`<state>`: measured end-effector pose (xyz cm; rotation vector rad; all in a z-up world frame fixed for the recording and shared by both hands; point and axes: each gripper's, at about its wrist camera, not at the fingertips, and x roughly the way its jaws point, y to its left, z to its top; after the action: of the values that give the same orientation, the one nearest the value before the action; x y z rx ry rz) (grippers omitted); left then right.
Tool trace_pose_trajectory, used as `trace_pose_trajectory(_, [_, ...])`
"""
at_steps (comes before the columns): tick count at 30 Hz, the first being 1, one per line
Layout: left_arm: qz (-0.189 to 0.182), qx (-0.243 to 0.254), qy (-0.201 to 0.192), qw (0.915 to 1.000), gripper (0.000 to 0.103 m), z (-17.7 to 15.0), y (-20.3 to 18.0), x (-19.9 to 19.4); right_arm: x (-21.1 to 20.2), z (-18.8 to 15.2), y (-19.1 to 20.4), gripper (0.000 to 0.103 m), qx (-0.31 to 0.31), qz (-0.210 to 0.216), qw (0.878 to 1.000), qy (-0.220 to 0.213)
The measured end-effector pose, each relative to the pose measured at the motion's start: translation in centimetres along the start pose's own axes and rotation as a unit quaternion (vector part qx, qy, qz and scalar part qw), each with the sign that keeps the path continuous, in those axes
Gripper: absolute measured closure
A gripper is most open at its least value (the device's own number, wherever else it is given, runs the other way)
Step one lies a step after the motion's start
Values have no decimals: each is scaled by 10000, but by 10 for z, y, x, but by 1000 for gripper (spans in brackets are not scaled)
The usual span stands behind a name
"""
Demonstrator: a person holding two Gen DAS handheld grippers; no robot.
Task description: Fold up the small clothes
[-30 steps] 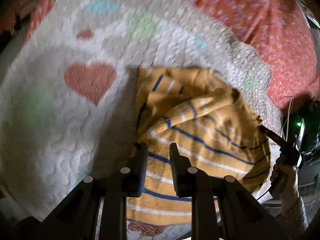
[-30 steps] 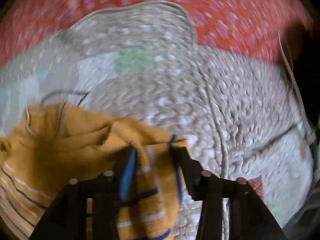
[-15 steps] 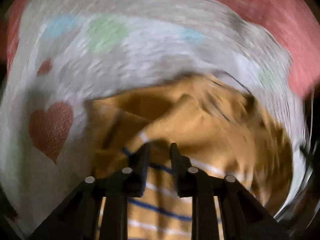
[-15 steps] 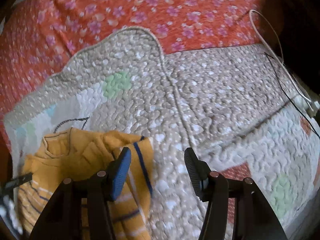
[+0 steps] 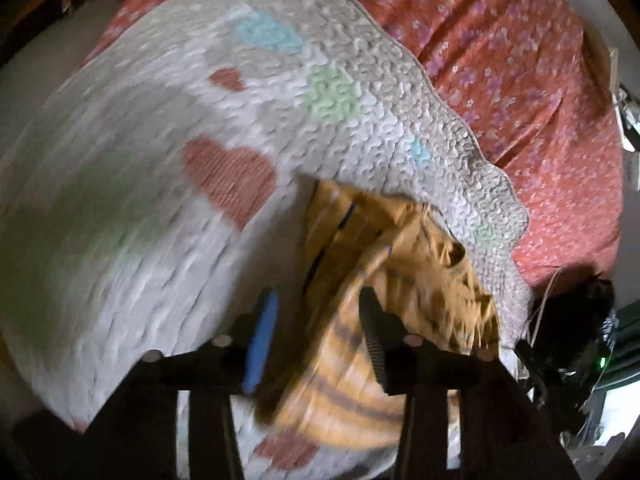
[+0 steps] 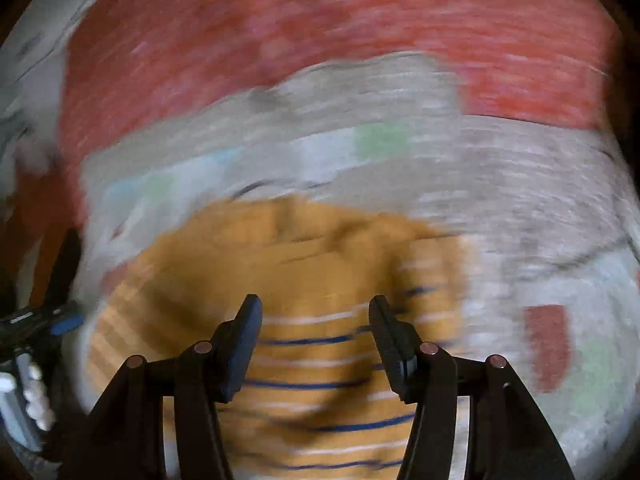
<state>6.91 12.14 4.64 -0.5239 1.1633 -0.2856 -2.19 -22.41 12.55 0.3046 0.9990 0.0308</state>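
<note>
Both grippers hang spread-jawed, gripping nothing: the left gripper (image 5: 316, 320) and right gripper (image 6: 314, 332) above the rumpled yellow striped sweater (image 5: 384, 280) near the quilt's (image 5: 160, 200) edge, with the red floral sheet (image 5: 520, 80) beyond.

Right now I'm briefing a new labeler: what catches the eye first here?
The mustard striped sweater, bunched on the quilt just ahead of both open grippers, left and right. Then the quilt's big red heart, left of the sweater, and the red floral sheet beyond.
</note>
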Motion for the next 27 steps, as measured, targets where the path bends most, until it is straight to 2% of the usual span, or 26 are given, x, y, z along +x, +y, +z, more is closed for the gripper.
trace_pose_trajectory(2, [-151, -118, 56, 9998, 60, -21, 13, -4, 20, 2, 39, 44, -200, 483, 9975, 482])
trace_pose_trajectory(4, [-259, -180, 119, 9994, 60, -36, 21, -5, 41, 5, 72, 44, -302, 759, 9933, 823])
trace_pose_trajectory(8, [-498, -85, 202, 9985, 54, -60, 21, 5, 83, 18, 122, 44, -451, 792, 9871, 1317])
trace_pose_trajectory(10, [-563, -12, 156, 9983, 49, -66, 21, 8, 107, 26, 141, 43, -414, 625, 9853, 1532])
trace_pose_trajectory(14, [-954, -151, 129, 9952, 39, -67, 31, 11, 147, 34, 171, 40, -571, 194, 9777, 2012])
trace_pose_trajectory(16, [-1139, -238, 190, 9930, 38, -66, 36, 14, 164, 36, 183, 30, -716, -56, 9728, 2202])
trace_pose_trajectory(19, [-1299, -328, 260, 9906, 34, -65, 41, 19, 184, 35, 209, 24, -1148, -525, 9626, 2397])
trace_pose_trajectory(24, [-1374, -307, 255, 9897, 30, -65, 39, 22, 210, 20, 244, 16, -1950, -1285, 9326, 2752])
trace_pose_trajectory(26, [-1329, -263, 263, 9904, 30, -65, 38, 24, 217, 8, 255, 16, -2379, -1622, 9161, 2791])
trace_pose_trajectory(27, [-1275, -209, 275, 9912, 32, -66, 36, 24, 217, 5, 259, 19, -2508, -1683, 9129, 2745])
